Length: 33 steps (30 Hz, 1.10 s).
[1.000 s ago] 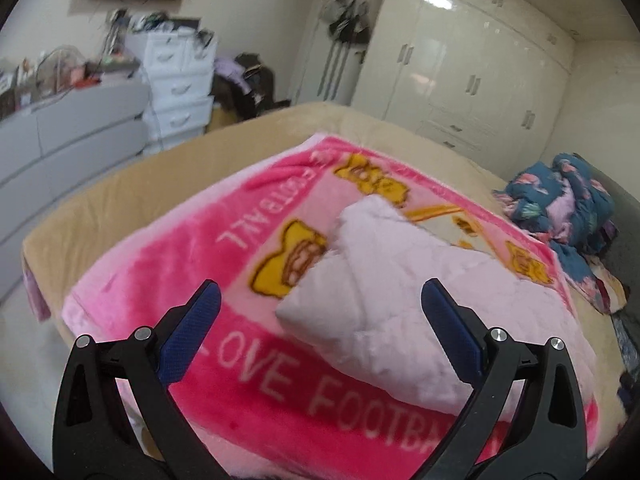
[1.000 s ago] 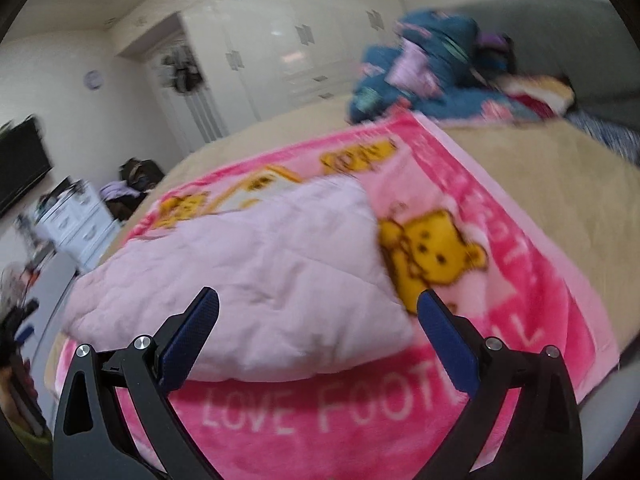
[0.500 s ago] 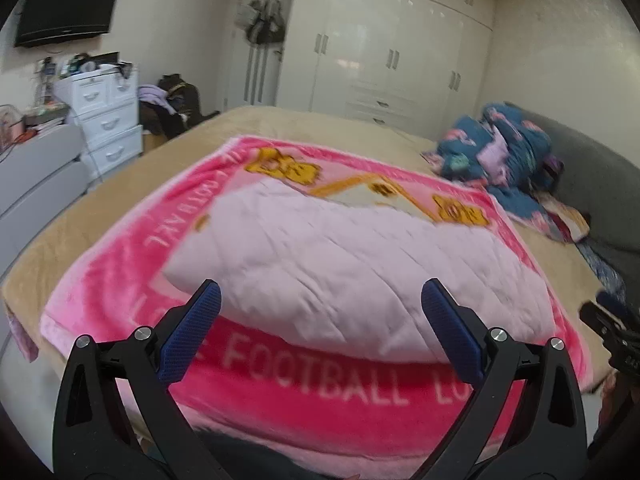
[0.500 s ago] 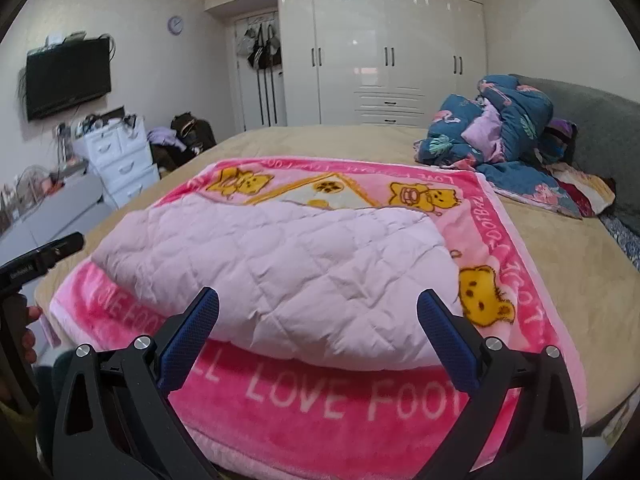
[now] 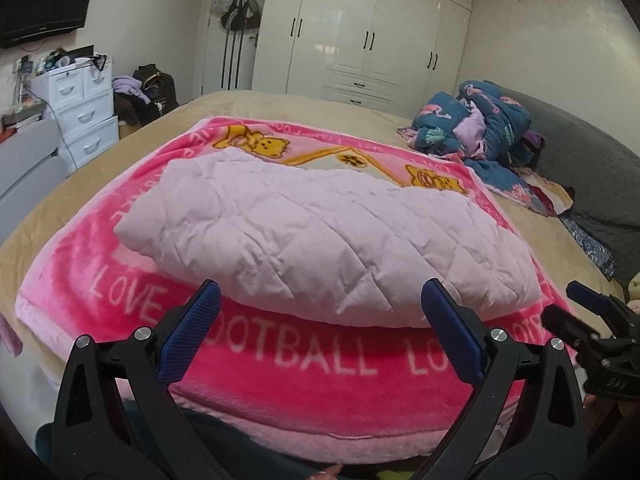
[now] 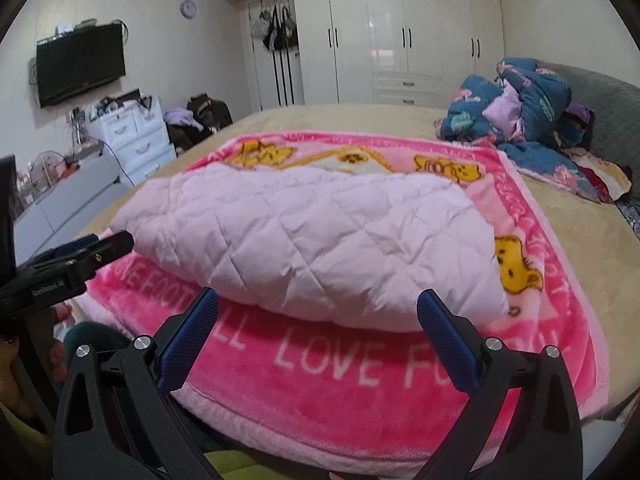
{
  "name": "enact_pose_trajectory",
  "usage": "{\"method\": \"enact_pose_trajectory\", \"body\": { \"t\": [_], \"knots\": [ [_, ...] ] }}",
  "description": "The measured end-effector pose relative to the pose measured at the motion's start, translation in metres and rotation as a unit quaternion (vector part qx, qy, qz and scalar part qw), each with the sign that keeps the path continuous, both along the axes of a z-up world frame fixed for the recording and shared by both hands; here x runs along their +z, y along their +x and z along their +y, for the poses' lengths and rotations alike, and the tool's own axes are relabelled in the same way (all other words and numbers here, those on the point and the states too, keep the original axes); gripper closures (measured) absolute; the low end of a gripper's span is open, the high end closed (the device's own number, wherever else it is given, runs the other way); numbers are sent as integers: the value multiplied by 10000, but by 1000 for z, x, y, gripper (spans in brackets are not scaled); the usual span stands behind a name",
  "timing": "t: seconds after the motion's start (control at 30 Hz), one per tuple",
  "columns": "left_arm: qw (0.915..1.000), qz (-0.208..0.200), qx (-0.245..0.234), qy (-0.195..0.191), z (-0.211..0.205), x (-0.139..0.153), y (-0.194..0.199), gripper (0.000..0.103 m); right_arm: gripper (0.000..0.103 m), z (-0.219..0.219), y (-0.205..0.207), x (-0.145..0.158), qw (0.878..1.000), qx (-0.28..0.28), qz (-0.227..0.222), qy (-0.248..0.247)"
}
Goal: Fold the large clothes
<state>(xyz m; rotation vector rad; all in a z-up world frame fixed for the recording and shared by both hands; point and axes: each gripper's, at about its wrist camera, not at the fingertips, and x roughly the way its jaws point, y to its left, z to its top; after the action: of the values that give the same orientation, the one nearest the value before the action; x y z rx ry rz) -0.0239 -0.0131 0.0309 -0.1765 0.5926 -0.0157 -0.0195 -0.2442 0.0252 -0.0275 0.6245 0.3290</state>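
A pale pink quilted garment lies folded in a thick bundle on a bright pink bear-print blanket spread over the bed. It also shows in the right wrist view, on the same blanket. My left gripper is open and empty, held before the bundle's near edge without touching it. My right gripper is open and empty too, in front of the bundle. Each gripper shows at the edge of the other's view: the right one and the left one.
The beige bed fills the room's middle. A heap of blue floral bedding lies at its far right by a grey headboard. White drawers and a grey cabinet stand left, and white wardrobes stand at the back.
Both views have swung from angled side looks at the bundle to facing it square from the bed's near edge. Both grippers stayed open. The bundle has not moved.
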Motion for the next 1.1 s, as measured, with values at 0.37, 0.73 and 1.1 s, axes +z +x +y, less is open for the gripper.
{"method": "enact_pose_trajectory", "body": {
  "t": [0.37, 0.73, 1.1],
  "knots": [
    [9996, 260, 9, 88, -2, -9, 5, 9, 4, 3, 5, -8, 9999, 62, 97, -9],
    [9997, 246, 19, 76, 1, -8, 5, 9, 4, 3, 5, -8, 9999, 77, 99, 5],
    [9996, 271, 44, 85, 4, -6, 4, 9, 4, 3, 5, -8, 9999, 68, 100, 5]
  ]
}}
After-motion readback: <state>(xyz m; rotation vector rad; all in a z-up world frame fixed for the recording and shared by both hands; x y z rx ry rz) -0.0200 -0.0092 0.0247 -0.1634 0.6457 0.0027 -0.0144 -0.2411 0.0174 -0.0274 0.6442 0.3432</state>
